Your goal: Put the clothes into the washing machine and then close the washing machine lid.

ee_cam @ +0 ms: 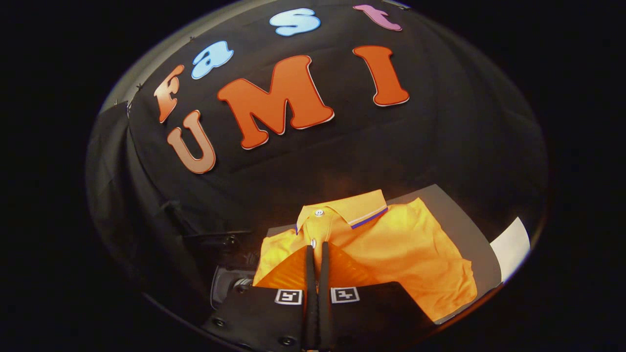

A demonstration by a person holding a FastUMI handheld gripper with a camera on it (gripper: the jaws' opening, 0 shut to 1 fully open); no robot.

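Note:
An orange polo shirt (391, 249) with a striped collar and white buttons lies spread flat on a grey board (455, 220). My gripper (317, 250) hovers over the shirt's front, its tips just short of the lower placket button. The two fingers stand pressed close together, and no cloth shows between them. To the left of the fingers, lower than the board, sits a dark appliance with a round grey-rimmed opening (230, 283), partly hidden by the gripper body; it looks like the washing machine.
A white sheet (511, 247) lies at the grey board's right end. Black cloth walls close off the back and the left side. A dark bracket-like part (215, 239) juts out just above the appliance.

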